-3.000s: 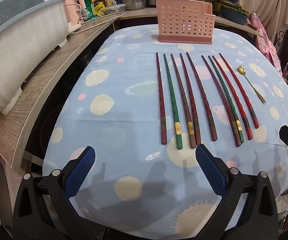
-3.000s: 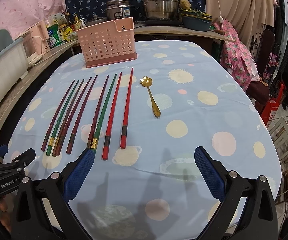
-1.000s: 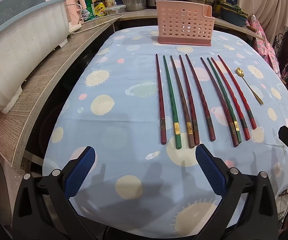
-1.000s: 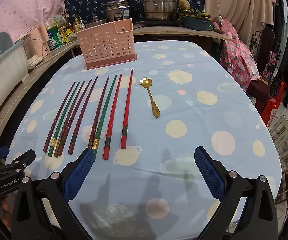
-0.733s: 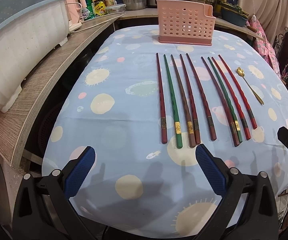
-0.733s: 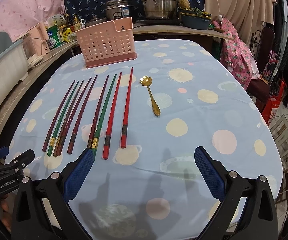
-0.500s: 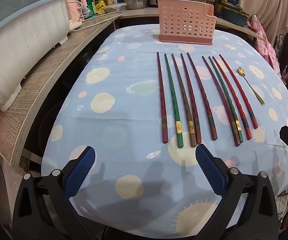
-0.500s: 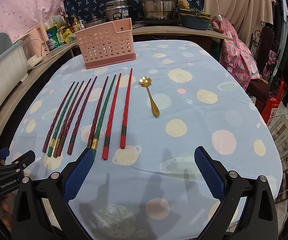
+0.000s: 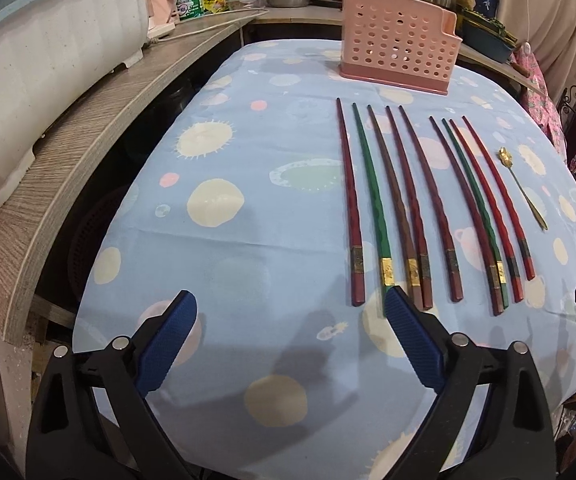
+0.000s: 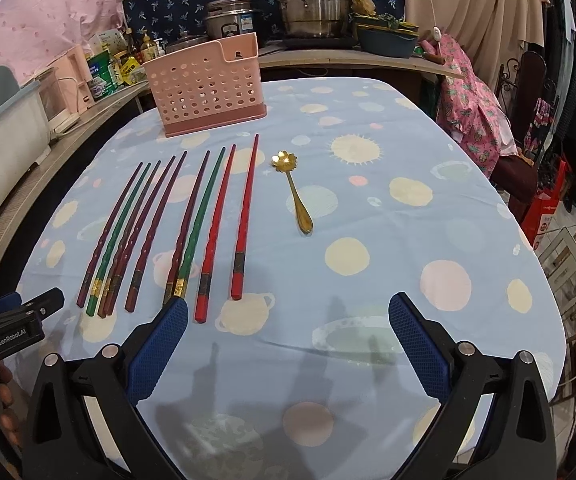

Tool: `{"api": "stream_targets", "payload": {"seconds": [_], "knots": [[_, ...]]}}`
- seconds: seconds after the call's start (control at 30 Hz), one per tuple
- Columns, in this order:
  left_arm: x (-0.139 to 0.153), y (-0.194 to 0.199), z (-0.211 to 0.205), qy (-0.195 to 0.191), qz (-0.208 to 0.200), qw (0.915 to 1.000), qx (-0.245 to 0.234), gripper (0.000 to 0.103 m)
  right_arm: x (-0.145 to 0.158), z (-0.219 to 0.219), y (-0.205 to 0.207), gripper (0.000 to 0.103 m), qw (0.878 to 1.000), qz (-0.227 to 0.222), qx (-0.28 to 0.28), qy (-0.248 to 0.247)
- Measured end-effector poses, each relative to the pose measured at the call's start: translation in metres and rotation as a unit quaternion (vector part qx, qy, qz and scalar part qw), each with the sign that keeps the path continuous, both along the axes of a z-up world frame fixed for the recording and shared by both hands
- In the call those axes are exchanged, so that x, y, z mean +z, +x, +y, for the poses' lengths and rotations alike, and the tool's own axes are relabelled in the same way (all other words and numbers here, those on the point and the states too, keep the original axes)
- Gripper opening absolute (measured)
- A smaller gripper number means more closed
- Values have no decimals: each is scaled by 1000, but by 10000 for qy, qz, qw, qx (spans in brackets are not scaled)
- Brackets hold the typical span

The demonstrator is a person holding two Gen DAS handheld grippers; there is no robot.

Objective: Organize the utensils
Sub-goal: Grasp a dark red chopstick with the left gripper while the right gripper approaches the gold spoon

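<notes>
Left gripper now lower and nearer the chopsticks than a second ago: right pad overlapping the butt end of the green chopstick, where before a strip of cloth lay between. Jaws beginning to close from full width, nothing between them, only tablecloth. Likely the start of a first pickup; nothing yet sorted.

Right gripper unmoved, jaws wide and empty, left pad just short of another green chopstick's gold band.

Ahead of the left jaws: nine long, slim, tapered chopsticks, lacquered and glossy, lying side by side with thick ends toward the jaws; dark red, brown, two green, two bright red, several with gold or dark bands near the butt. Right of them, apart, a small gold metal spoon with a flower-shaped bowl. Beyond the tips, a pink plastic caddy, upright, walls pierced with round holes, seemingly empty.

Tablecloth soft, pale blue, with cream suns and dots. Pads blue, ribbed rubber on black arms.
</notes>
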State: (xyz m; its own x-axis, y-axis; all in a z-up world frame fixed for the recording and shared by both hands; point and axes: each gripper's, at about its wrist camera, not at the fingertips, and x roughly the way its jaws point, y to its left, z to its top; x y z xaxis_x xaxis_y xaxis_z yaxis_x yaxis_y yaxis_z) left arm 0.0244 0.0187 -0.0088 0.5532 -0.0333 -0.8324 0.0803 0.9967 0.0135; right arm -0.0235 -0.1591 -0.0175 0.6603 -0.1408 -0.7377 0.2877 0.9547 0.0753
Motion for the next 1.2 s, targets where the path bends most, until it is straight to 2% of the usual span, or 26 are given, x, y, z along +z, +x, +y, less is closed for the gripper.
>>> {"api": "stream_targets", "payload": {"seconds": [0.17,0.63,0.77,0.9,1.0,1.07,1.1,1.17,1.2], "knots": [[-9,13,-6,-8,89,9999,-75,85,-3,-3,7,96,10000,33,-19,-2],[-21,32,-10,-21,194,9997,-138,84,-7,-6,23,96,9999,103,-30,-64],[-25,35,-13,-40,254,9995,-193,76,-8,-7,26,96,9999,123,-37,-48],[-26,36,-12,-59,234,9995,-189,73,-9,-7,28,96,9999,134,-47,-49],[-25,37,-11,-65,215,9996,-193,66,-10,-8,29,96,9999,137,-52,-48],[-23,36,-11,-87,198,9995,-236,52,-10,-10,32,96,9999,154,-57,-27],[-22,35,-11,-95,193,9994,-256,49,-11,-11,34,95,9998,164,-56,-22],[-21,34,-11,-134,194,9992,-314,33,-10,-13,37,92,9999,163,-42,-29],[-21,35,-11,-138,199,9991,-335,30,-9,-13,39,91,9999,149,-41,-39]]}}
